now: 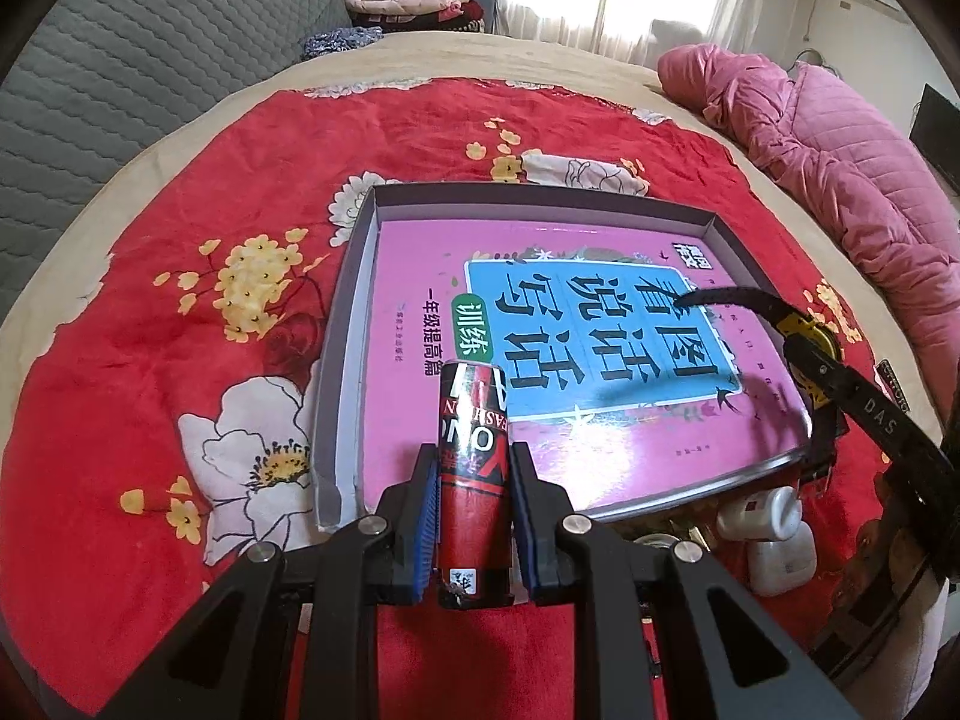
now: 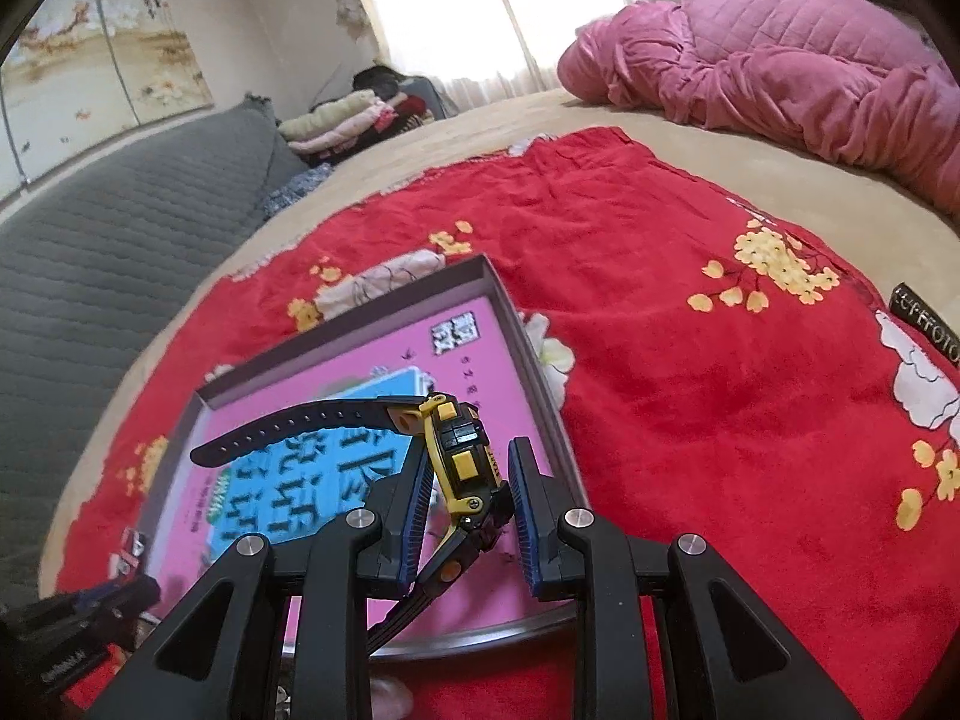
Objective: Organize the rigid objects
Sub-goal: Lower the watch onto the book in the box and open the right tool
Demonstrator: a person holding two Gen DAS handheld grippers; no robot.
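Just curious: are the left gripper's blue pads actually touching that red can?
Touching. The left wrist view shows both blue pads pressed against the red can's sides, no gap.

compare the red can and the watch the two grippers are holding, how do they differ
The red can is a rigid cylinder with red and black print; the watch is a black and yellow case with a long flexible strap. The can sits between the left gripper fingers; the watch hangs in the right gripper, its strap sticking out sideways. Both are held above the tray with the pink book.
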